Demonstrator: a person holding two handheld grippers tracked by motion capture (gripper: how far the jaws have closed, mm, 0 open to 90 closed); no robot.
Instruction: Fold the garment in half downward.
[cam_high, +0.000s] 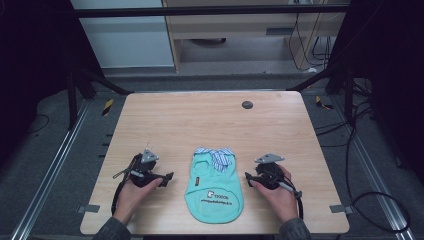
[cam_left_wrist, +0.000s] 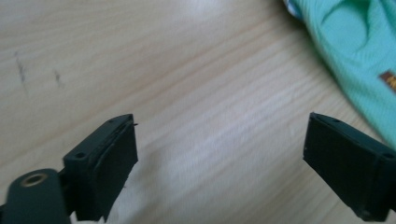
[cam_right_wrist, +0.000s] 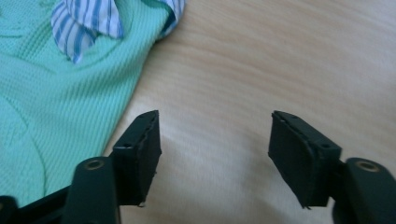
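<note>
Nearest the person, at the front edge of the wooden bench (cam_high: 150, 120), a small mint-green garment (cam_high: 214, 192) lies flat between the two hands. Its printed hem end is toward the person. Its blue-and-white striped collar (cam_high: 216, 155) points away, toward the middle of the bench.

The left gripper (cam_high: 169, 177) rests just left of the garment, jaws turned toward it. In the left gripper view the jaws stand wide over bare wood, with nothing between them, and the green cloth lies off to one side.

The right gripper (cam_high: 247, 176) sits just right of the garment, facing it. Its jaws are parted with only wood between; the cloth's edge lies close beside one of them, possibly touching, though the angle leaves that unclear.

Farther off, a small dark round disc (cam_high: 247, 104) sits near the bench's far edge.
</note>
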